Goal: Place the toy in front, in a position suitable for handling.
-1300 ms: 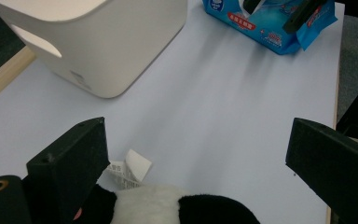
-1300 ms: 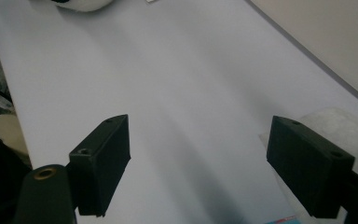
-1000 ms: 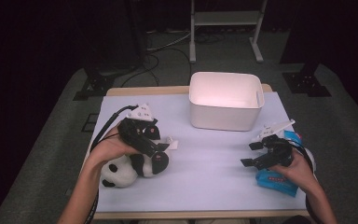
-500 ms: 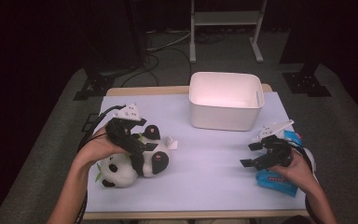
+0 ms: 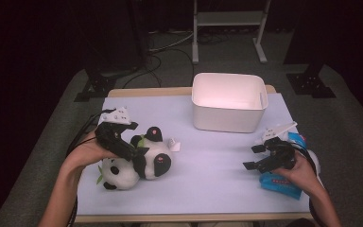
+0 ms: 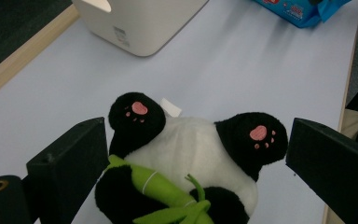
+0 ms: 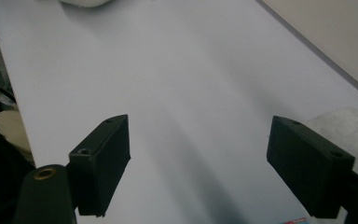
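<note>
While comparing against a second ago: seeing the left gripper [image 5: 134, 152] sliding back toward 9 o'clock and tilting, no longer sitting square on top of the plush panda [image 5: 144, 163]. Now lining up again with its fingers wide apart, straddling the panda's belly, one on either side, not pinching anything yet. Finding the panda lying on its back at roughly 8 o'clock on the desk [image 5: 208, 184], pink paw pads pointing up, green bamboo bit tucked against its chest, barely shifting across those frames. Guessing that means re-aiming rather than giving up, so getting ready for closing on the body and hauling it over to the white bin [image 5: 229, 101] waiting at 1 o'clock. Seeing the right gripper [image 5: 252, 156] idling at 4 o'clock, same spot as before, fingers spread over bare desk, hovering just beside the blue packet [image 5: 281, 184]. Probably needing a deeper bite on that soft body, otherwise risking slipping off the fluff. Not happening yet though, nothing being lifted.
</note>
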A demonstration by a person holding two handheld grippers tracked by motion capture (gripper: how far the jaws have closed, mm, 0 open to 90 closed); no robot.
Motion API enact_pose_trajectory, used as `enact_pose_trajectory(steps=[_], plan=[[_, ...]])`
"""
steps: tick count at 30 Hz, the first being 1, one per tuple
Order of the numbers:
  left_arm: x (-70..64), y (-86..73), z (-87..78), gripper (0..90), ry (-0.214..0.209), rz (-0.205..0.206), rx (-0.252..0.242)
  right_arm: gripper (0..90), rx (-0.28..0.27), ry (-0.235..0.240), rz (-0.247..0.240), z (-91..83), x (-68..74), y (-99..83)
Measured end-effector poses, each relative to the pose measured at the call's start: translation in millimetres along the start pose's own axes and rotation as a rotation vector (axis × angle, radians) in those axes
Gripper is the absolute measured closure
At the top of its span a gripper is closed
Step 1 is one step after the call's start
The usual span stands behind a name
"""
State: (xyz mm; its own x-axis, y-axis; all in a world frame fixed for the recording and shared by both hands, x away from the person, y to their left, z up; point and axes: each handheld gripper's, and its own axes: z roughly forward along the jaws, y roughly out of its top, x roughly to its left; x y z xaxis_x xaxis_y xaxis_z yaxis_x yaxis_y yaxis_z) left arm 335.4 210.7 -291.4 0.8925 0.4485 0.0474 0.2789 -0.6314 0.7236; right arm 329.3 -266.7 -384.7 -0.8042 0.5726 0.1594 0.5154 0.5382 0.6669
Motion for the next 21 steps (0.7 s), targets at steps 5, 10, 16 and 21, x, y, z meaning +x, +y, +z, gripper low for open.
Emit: enact_pose_trajectory(steps=[5,10,16,21], plan=[[2.6,-7.2,-6.2,4.6,-0.001,-0.005,0.014,20.1,-0.001,0.001,-0.006,0.4,0.9,0.7],[4.8,-15.8,-9.5,4.6,-0.002,-0.015,0.028,20.1,0.004,0.001,-0.007,1.2,1.5,1.2],[8.1,-25.4,-8.7,4.6,-0.002,-0.034,0.048,20.1,0.005,0.003,-0.009,1.3,2.5,1.7],[9.5,-32.1,-5.8,6.1,-0.009,-0.042,0.07,20.1,0.006,0.004,-0.01,1.4,2.6,1.9]])
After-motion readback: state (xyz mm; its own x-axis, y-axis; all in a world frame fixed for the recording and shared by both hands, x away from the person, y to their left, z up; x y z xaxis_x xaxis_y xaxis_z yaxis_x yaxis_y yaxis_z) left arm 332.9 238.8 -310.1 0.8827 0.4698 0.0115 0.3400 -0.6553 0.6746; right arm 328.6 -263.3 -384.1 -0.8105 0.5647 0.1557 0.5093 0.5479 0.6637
